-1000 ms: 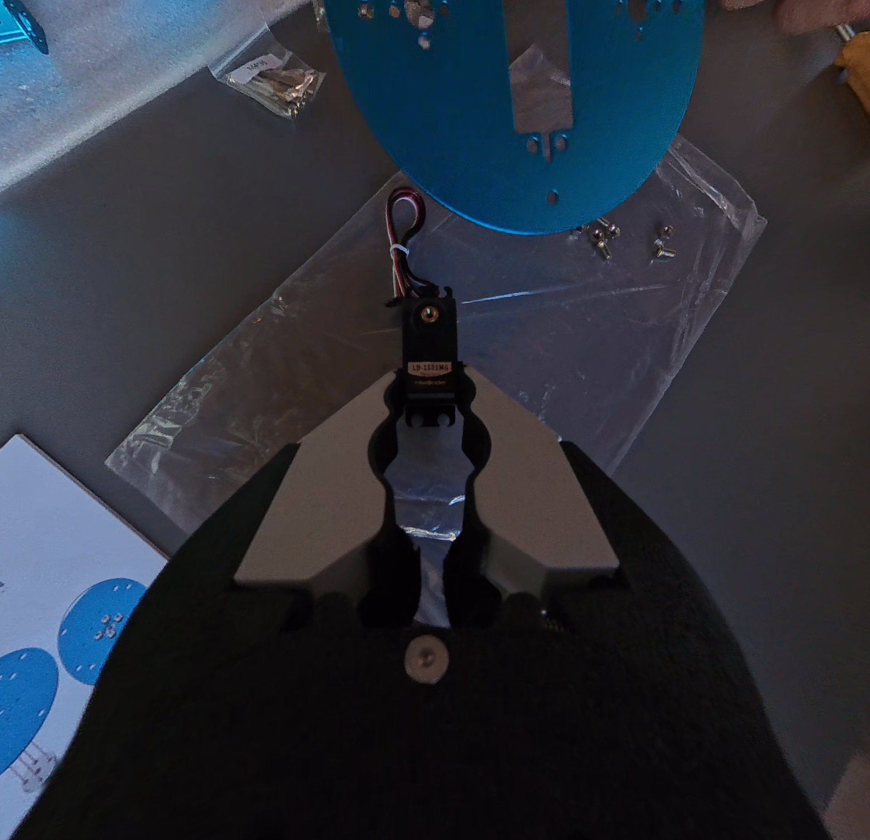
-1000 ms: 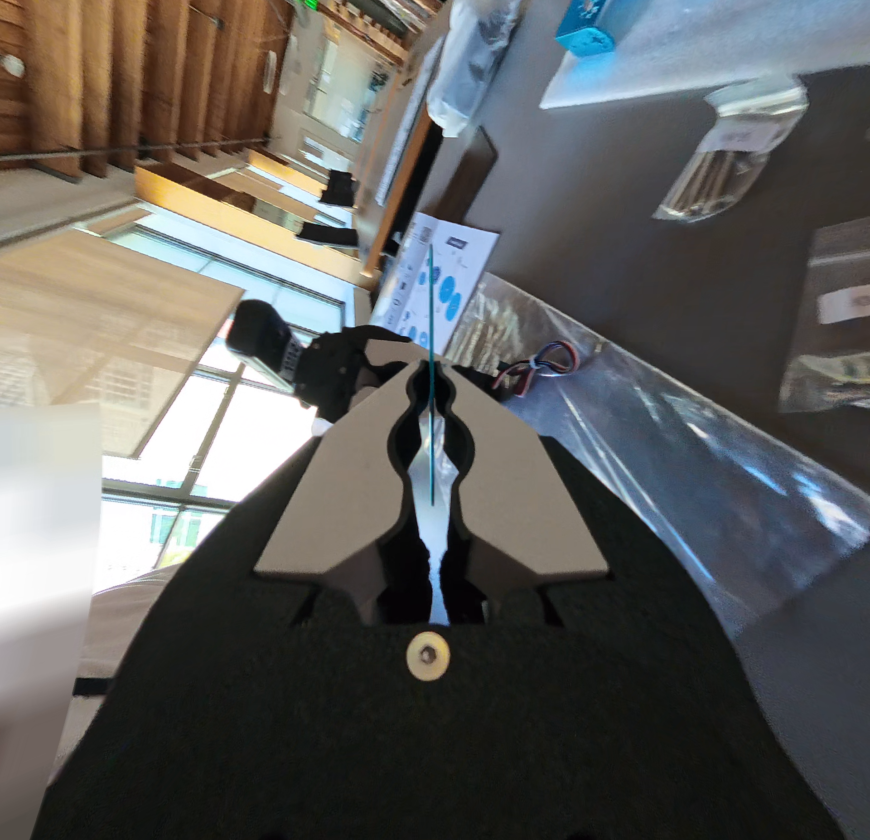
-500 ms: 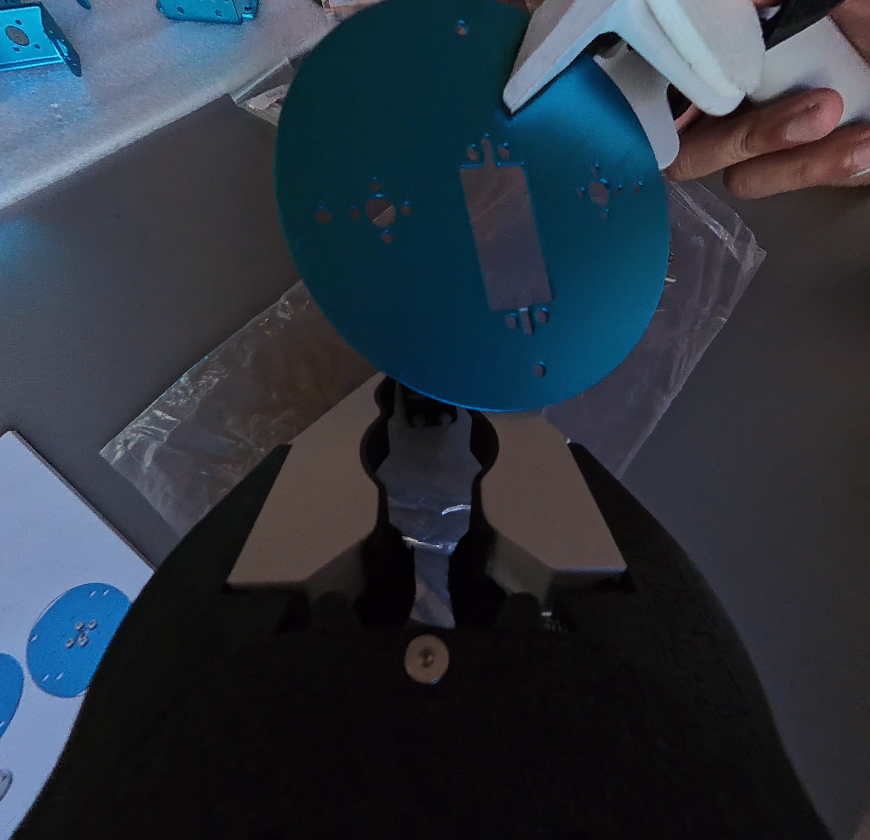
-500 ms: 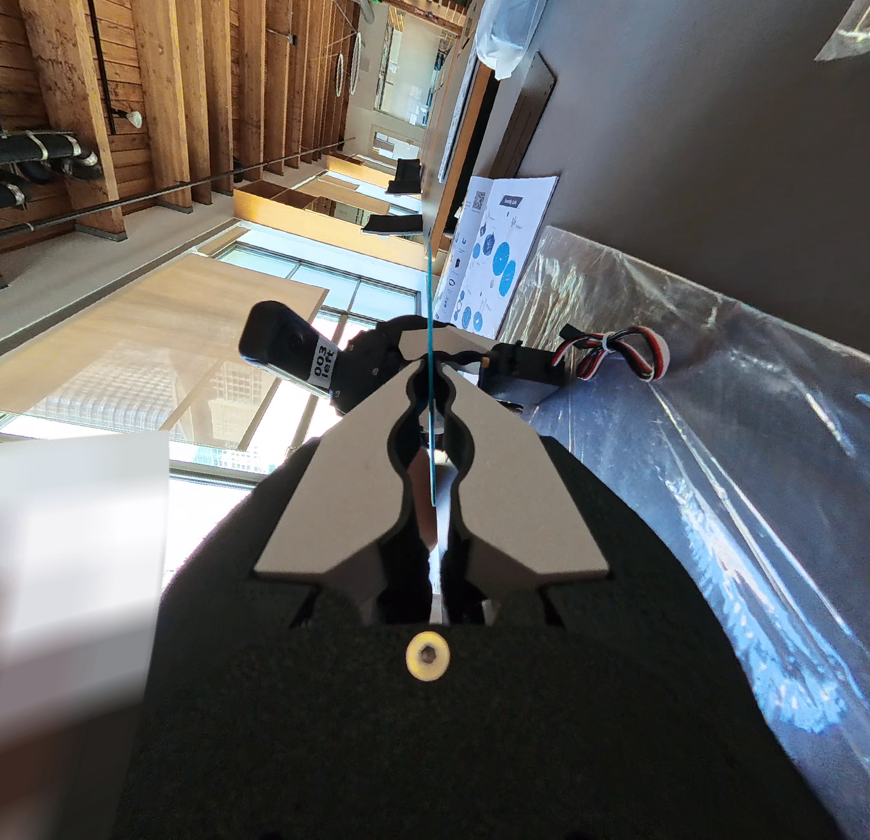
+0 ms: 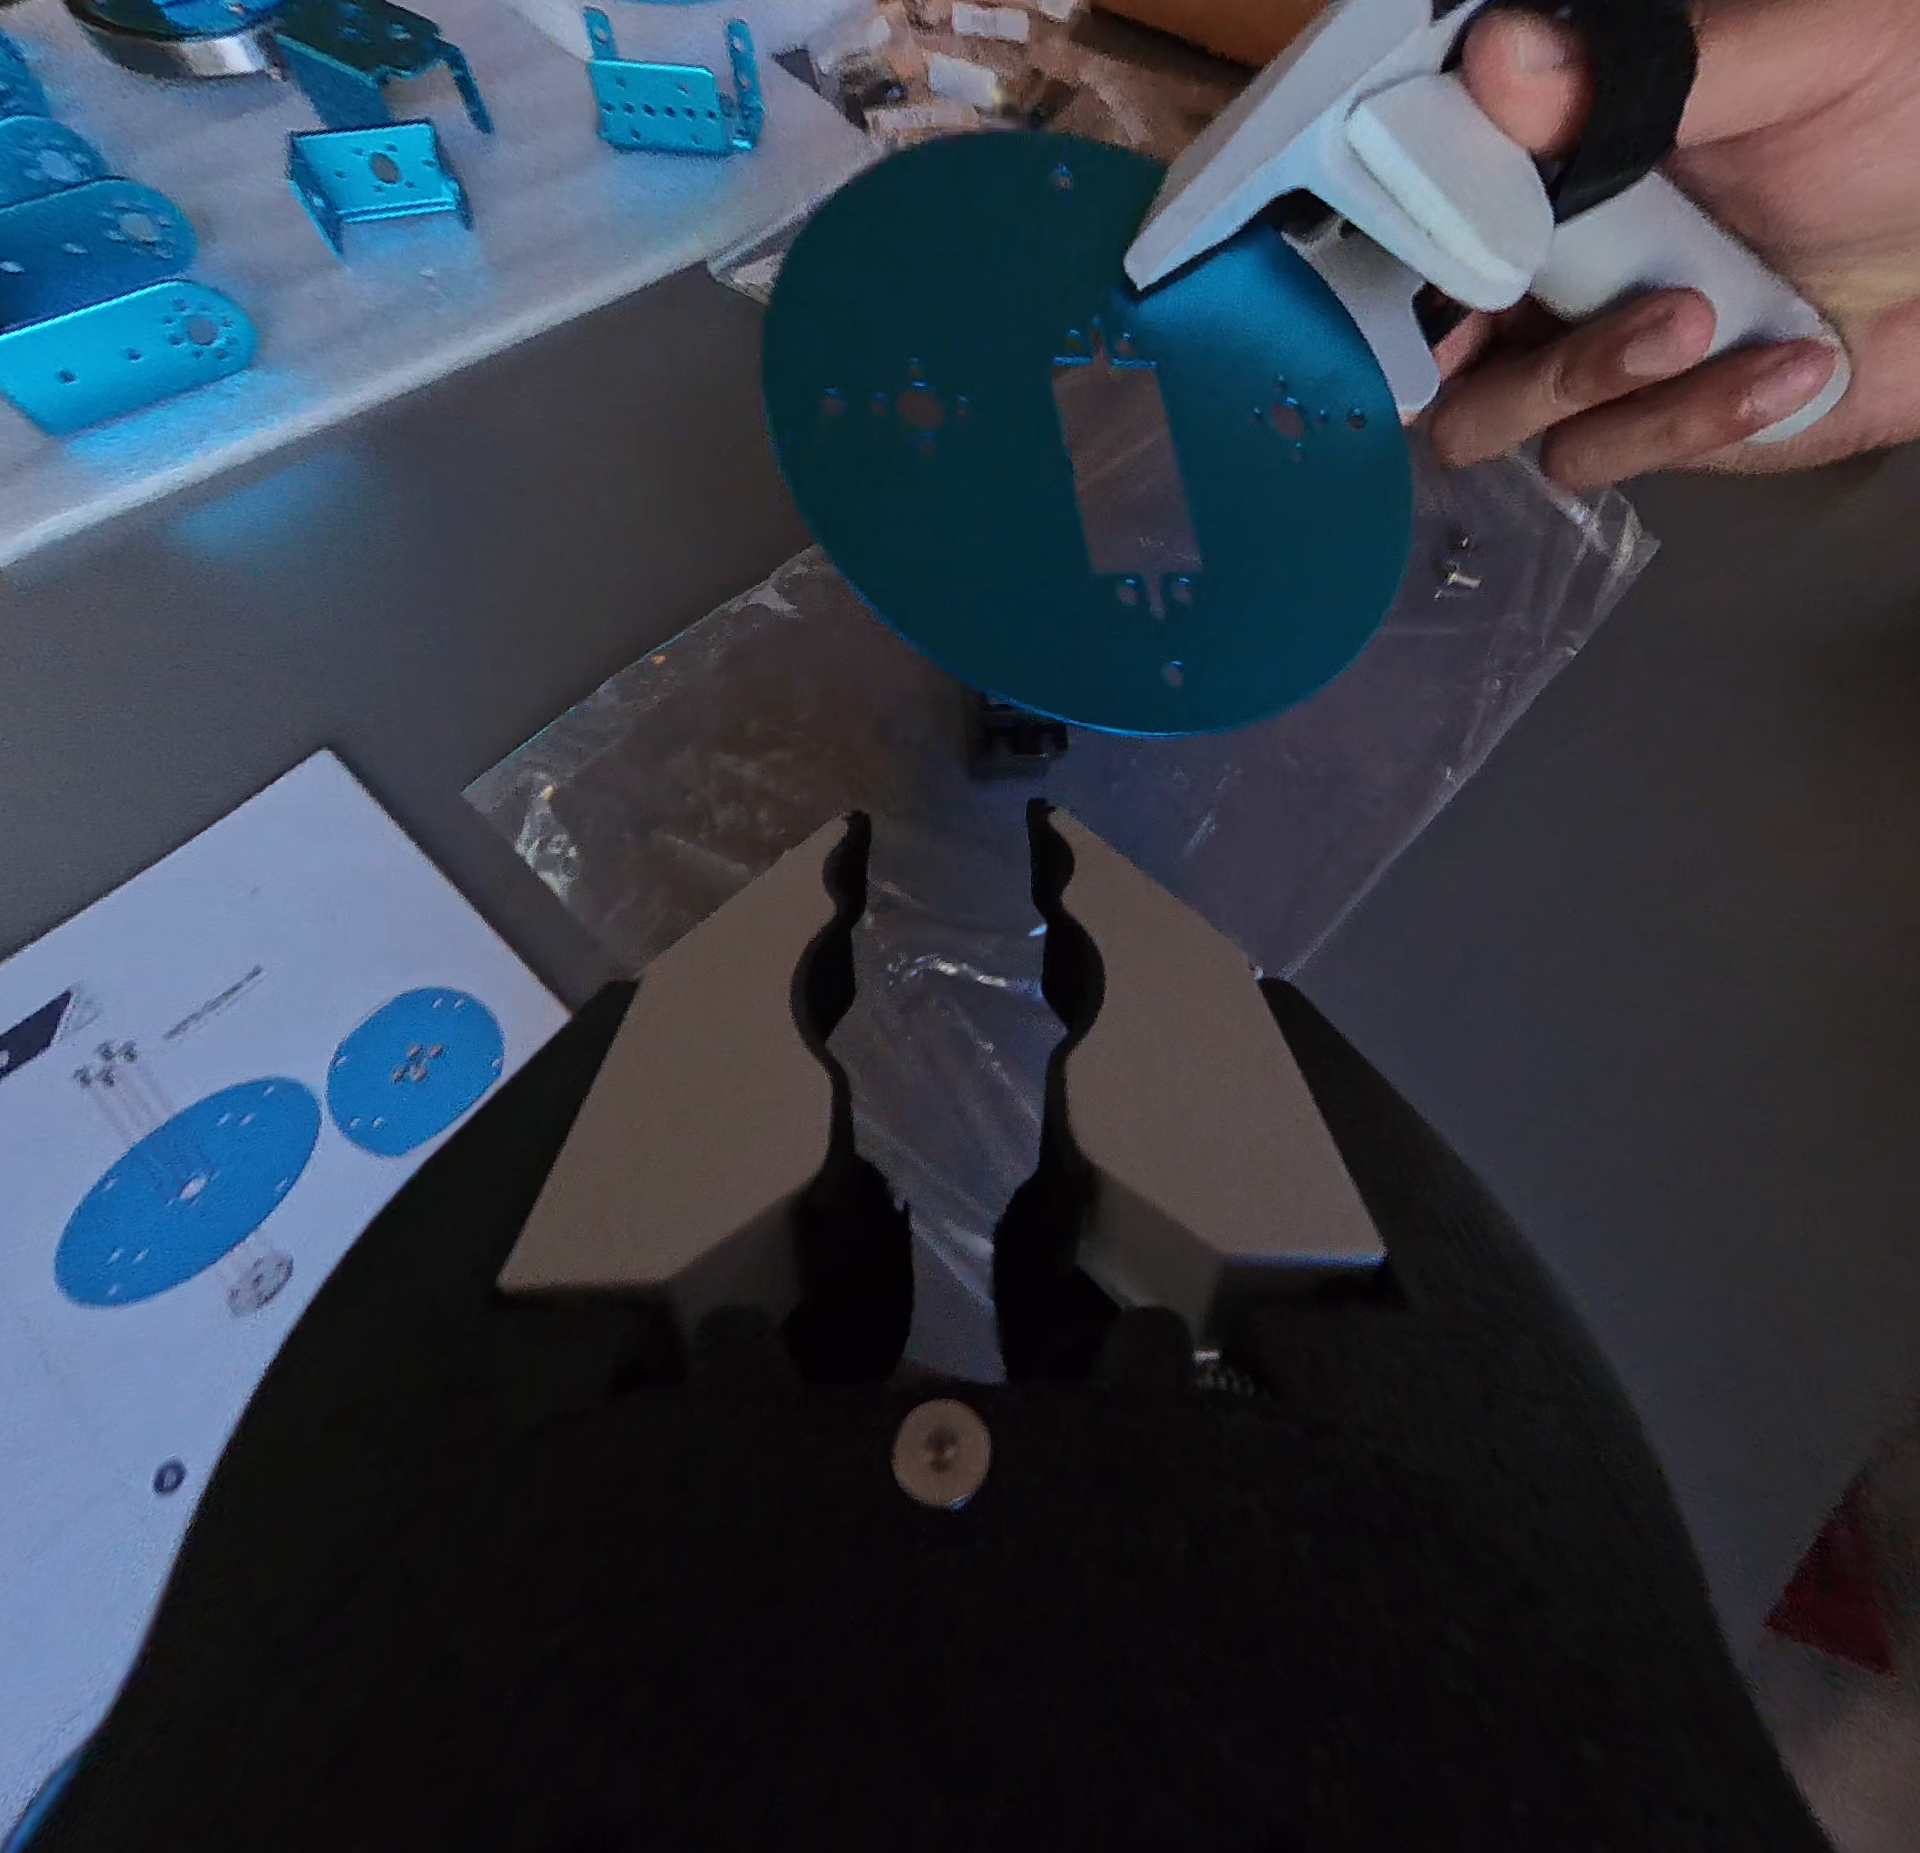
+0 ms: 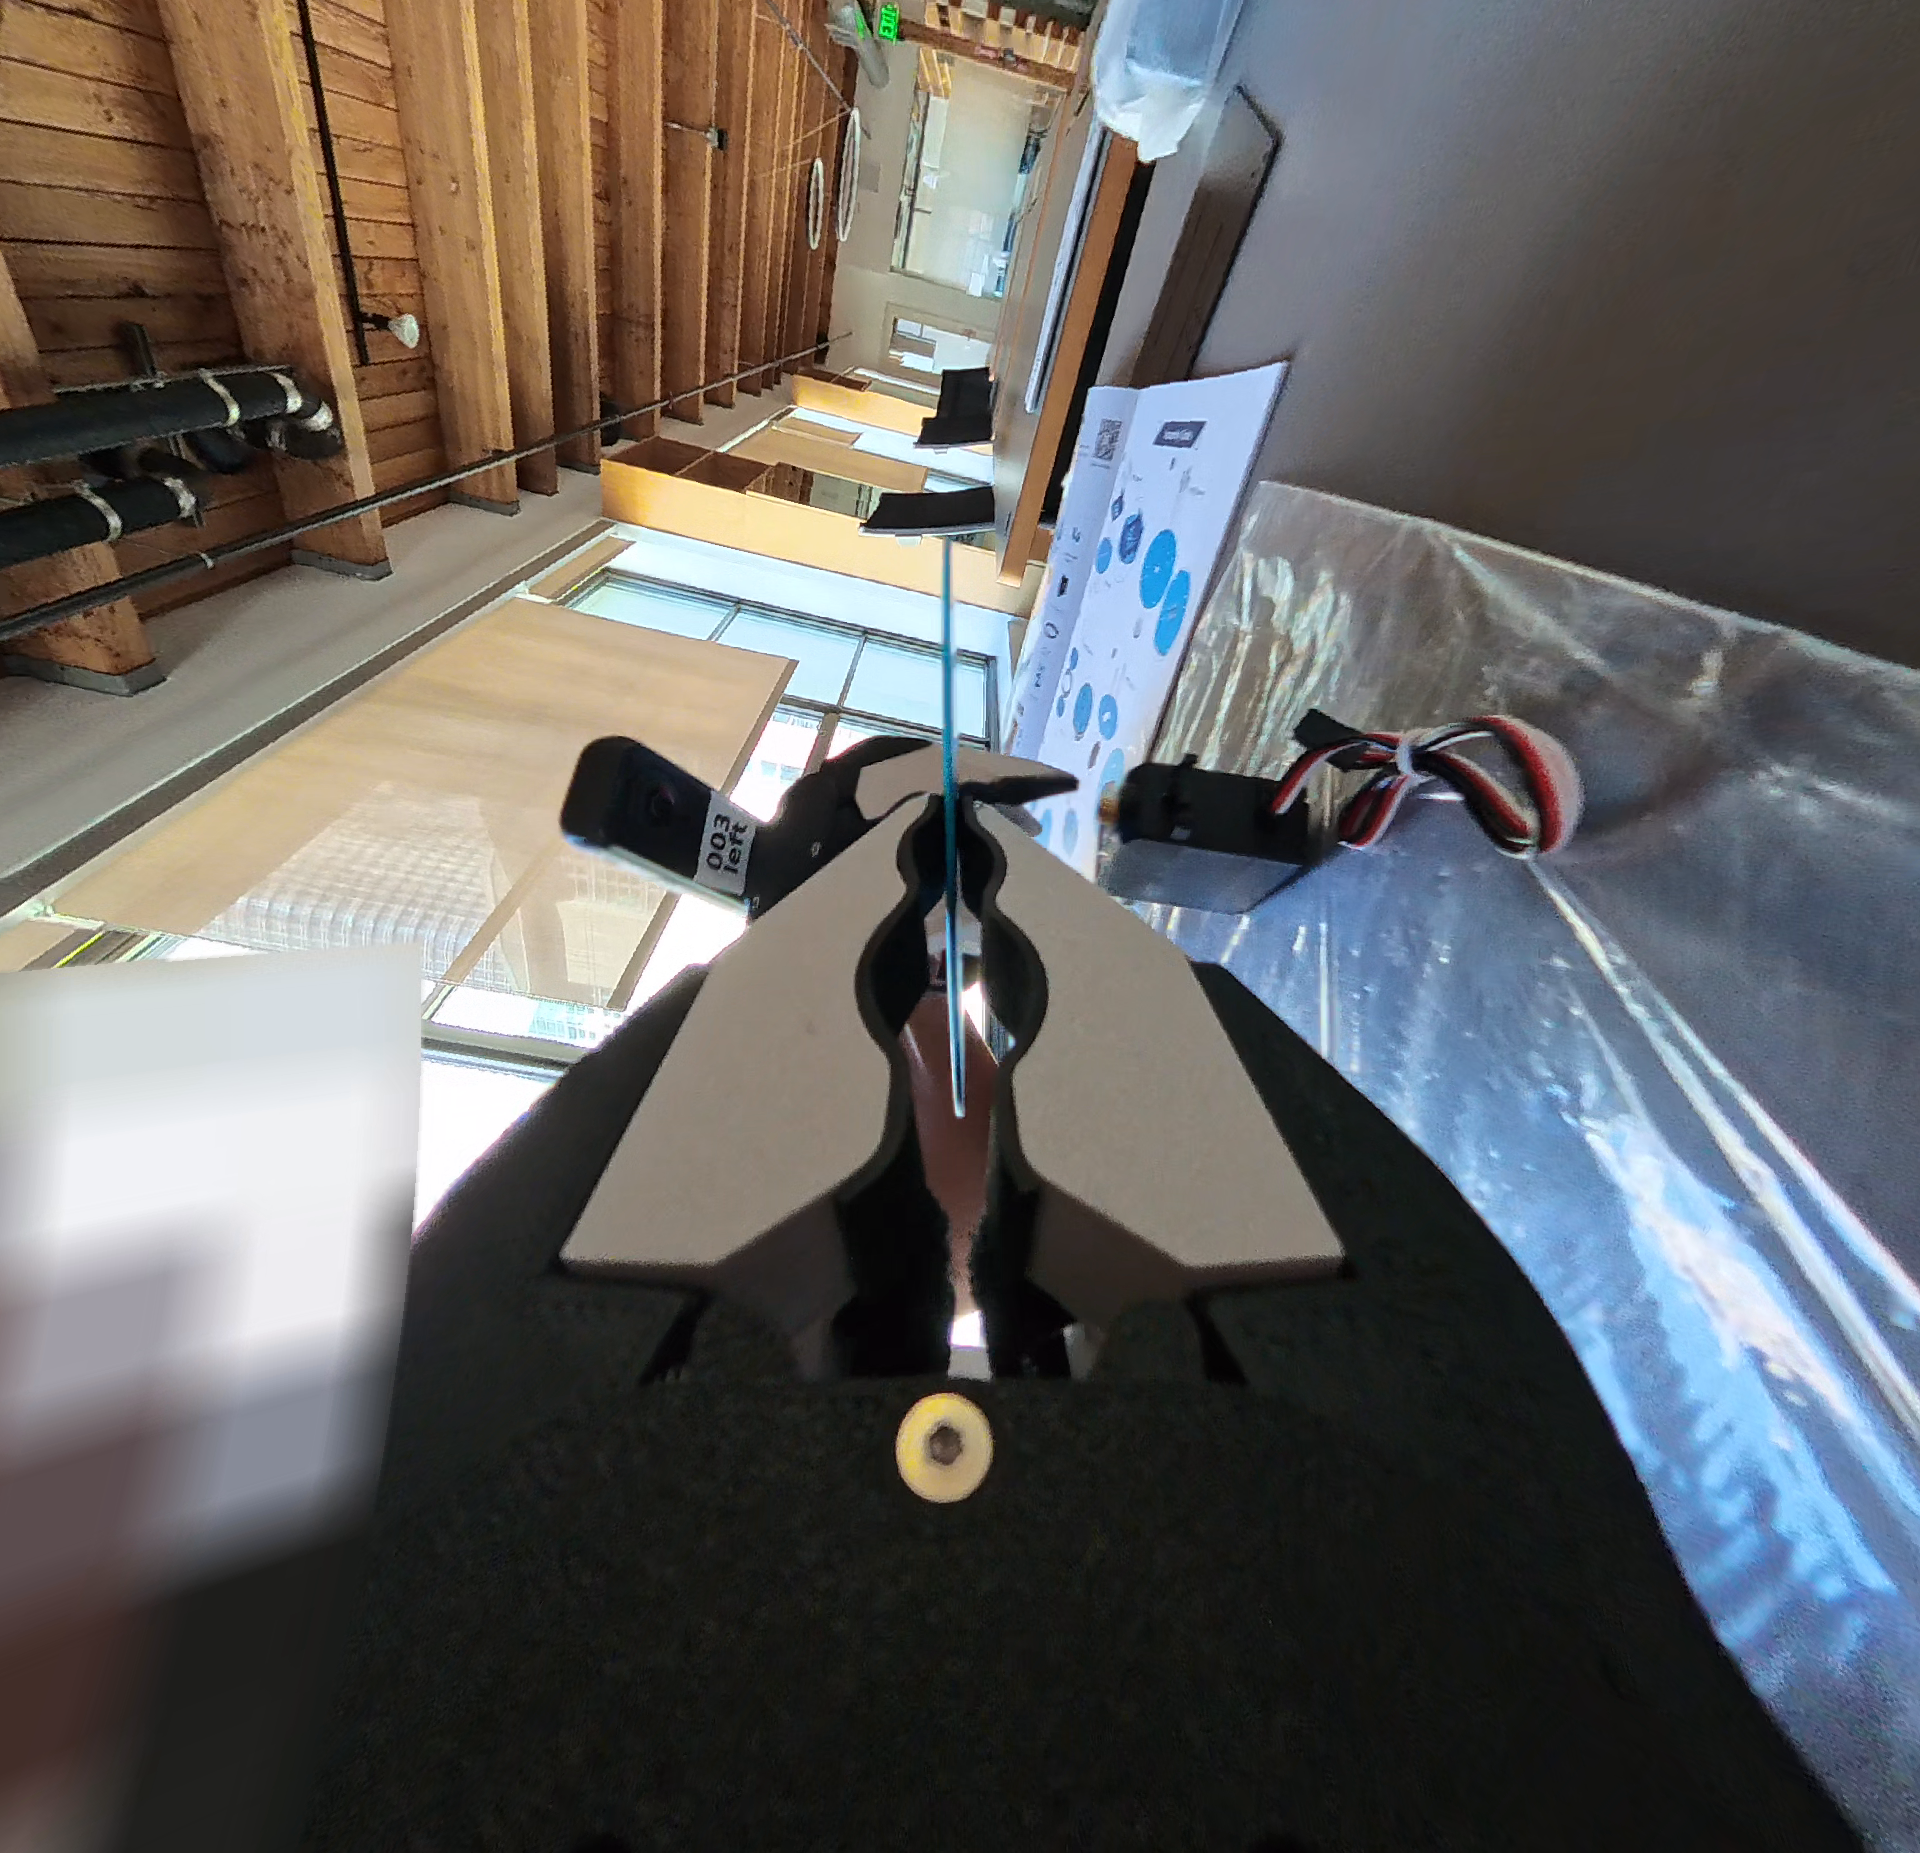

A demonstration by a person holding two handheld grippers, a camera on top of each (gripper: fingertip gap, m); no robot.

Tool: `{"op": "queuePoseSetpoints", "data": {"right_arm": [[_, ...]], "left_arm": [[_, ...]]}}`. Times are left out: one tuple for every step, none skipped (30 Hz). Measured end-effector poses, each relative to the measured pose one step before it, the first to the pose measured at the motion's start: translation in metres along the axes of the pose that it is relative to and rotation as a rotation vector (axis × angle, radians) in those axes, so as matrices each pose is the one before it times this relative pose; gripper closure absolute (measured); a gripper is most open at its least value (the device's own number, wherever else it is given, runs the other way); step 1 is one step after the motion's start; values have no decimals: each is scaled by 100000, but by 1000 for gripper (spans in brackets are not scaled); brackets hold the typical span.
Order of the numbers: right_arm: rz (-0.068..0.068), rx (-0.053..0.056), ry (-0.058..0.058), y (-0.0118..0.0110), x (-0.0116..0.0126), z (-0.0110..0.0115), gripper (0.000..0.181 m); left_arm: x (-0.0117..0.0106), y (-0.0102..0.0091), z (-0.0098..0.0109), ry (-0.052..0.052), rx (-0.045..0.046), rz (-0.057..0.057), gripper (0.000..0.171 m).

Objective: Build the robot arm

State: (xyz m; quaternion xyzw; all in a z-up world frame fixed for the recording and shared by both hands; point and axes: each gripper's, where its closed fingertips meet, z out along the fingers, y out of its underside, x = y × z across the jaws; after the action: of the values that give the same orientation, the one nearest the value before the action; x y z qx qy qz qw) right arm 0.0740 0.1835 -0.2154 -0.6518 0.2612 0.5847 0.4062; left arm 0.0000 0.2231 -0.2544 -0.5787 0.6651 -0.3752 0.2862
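My left gripper [image 5: 945, 824] is open and empty above a clear plastic bag [image 5: 727, 764]. A black servo [image 5: 1013, 749] lies on the bag just beyond its fingertips, mostly hidden by a round blue metal disc [image 5: 1039, 473] with a rectangular slot. My right gripper [image 5: 1278, 172] holds that disc by its upper rim and tilts it over the servo. In the right wrist view the right gripper [image 6: 951, 816] is shut on the disc [image 6: 948, 660], seen edge-on. The servo [image 6: 1216, 827] with its red, white and black wires [image 6: 1455, 775] lies to the right on the bag.
Blue metal brackets [image 5: 374, 172] lie on a white foam sheet [image 5: 260, 380] at the far left. An instruction sheet [image 5: 208, 1076] lies at the near left, also in the right wrist view [image 6: 1143, 577]. Small screws [image 5: 1460, 567] sit on the bag's right side. A hand [image 5: 1714, 245] grips the right gripper. There is about 10 centimetres between the tips of the two grippers.
My left gripper let go of the servo, opened and drew back. My right gripper brought the blue disc down and towards me, over the servo.
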Motion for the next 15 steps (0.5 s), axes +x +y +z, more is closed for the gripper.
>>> {"op": "queuePoseSetpoints", "data": {"right_arm": [[-228, -671, -624, 237, -223, 272, 181], [-514, -234, -421, 191, -208, 286, 181], [-681, -666, -18, 270, -122, 304, 181], [-942, -491, -248, 229, -145, 298, 181], [-712, -497, -31, 248, -86, 267, 181], [-727, -176, -1691, 175, -323, 236, 181], [-635, 47, -1796, 112, -377, 180, 181], [-572, -221, -30, 87, -107, 119, 181], [-762, -837, 512, 173, 5, 132, 181], [-1147, -571, 769, 168, 66, 138, 181], [-868, -101, 750, 133, 103, 116, 181], [-100, -313, -711, 115, -102, 66, 181], [367, -167, -850, 11, -110, -17, 181], [-1381, -822, 1383, 58, 161, -52, 181], [-2996, -1262, 1560, 91, 120, -80, 181]], "left_arm": [[-267, -219, -810, 1873, 3712, -5337, 141], [-110, -382, -723, 4064, 4402, -7065, 141], [55, -524, -611, 5613, 4781, -8063, 141], [201, -606, -471, 6365, 4974, -8304, 140], [258, -549, -282, 5970, 4465, -7772, 137], [334, -248, -53, 5240, 2690, -6408, 132], [515, 58, 113, 5330, 791, -5033, 130], [532, 102, 185, 4818, 357, -4018, 130], [526, -104, 177, 4411, 1310, -3502, 129], [341, -224, 136, 3209, 1788, -3238, 130], [-75, -100, 113, 456, 574, -2277, 141], [-473, 14, 62, -2284, -427, -1116, 160], [-232, 10, 23, -833, -568, -776, 163], [-50, 75, 31, 261, -1282, -2031, 165], [74, -13, 25, 988, -919, -1836, 166]]}}
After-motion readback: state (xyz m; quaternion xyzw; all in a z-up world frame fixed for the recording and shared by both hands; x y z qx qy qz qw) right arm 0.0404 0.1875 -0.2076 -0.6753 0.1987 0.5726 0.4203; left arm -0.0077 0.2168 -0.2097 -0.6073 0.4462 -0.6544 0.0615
